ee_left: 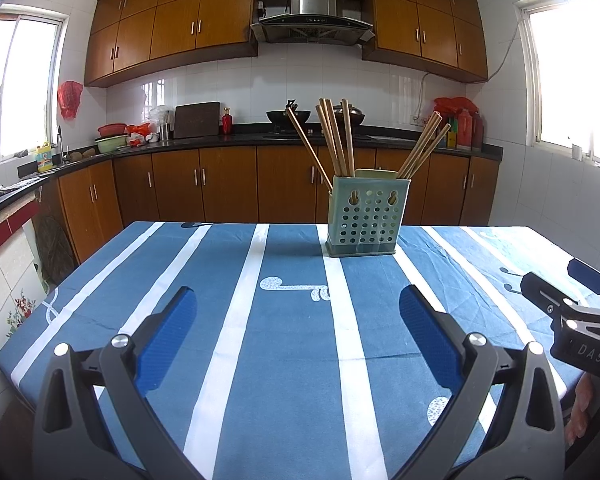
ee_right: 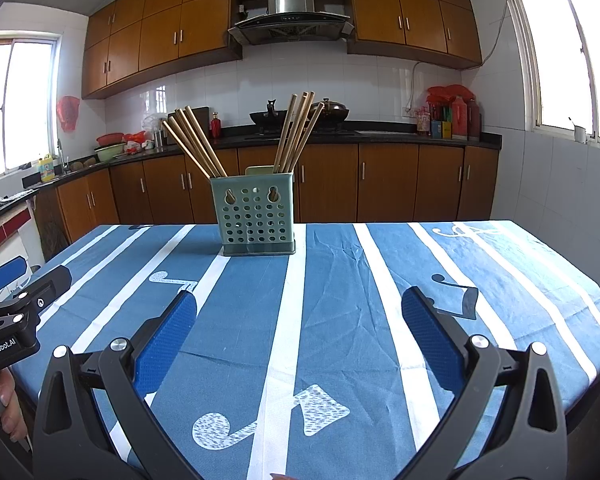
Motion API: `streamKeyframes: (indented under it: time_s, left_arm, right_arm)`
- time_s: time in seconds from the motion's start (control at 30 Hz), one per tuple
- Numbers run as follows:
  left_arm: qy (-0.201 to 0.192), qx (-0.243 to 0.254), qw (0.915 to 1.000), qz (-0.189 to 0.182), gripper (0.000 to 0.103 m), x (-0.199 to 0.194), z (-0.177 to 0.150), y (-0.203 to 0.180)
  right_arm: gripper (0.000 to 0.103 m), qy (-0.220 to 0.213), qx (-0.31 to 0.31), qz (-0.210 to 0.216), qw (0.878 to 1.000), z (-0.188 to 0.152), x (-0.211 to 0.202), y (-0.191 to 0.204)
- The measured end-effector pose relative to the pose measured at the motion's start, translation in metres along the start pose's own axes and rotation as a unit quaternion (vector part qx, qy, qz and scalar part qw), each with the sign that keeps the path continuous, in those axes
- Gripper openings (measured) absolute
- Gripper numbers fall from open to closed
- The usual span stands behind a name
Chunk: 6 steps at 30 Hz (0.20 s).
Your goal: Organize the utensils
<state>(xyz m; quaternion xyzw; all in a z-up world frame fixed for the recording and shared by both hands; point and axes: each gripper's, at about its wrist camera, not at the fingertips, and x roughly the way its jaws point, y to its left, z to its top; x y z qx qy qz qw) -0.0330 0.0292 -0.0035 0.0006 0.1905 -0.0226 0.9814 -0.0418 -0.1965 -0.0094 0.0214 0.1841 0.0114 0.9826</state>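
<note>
A pale green perforated utensil holder (ee_left: 364, 218) (ee_right: 255, 216) stands upright on the far half of the table. Several wooden chopsticks (ee_left: 336, 140) (ee_right: 198, 142) stick out of it in two bunches, one leaning left and one leaning right (ee_left: 424, 148) (ee_right: 298, 132). My left gripper (ee_left: 298, 300) is open and empty over the near part of the table, well short of the holder. My right gripper (ee_right: 299, 300) is open and empty too, level with it on the right. Each gripper shows at the edge of the other's view.
The table has a blue cloth with white stripes (ee_left: 236, 320) (ee_right: 340, 280). Behind it runs a kitchen counter (ee_left: 204, 142) with wooden cabinets, a stove with pans (ee_left: 288, 116), bottles (ee_left: 466, 128) and a sink at the left.
</note>
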Motion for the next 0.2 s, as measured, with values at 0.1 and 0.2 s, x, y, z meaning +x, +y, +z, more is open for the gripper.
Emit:
streamKeyframes:
  time_s: [0.1, 0.2]
  left_arm:
    - [0.001, -0.001, 1.0, 0.001, 0.099, 0.0001, 0.0003, 0.0009]
    - [0.002, -0.001, 1.0, 0.0, 0.099, 0.0006, 0.0001, 0.0008]
  right_arm:
    - [0.101, 0.0, 0.001, 0.0, 1.0, -0.0004, 0.0003, -0.0001]
    - [0.101, 0.0, 0.0, 0.0, 1.0, -0.0003, 0.0003, -0.0003]
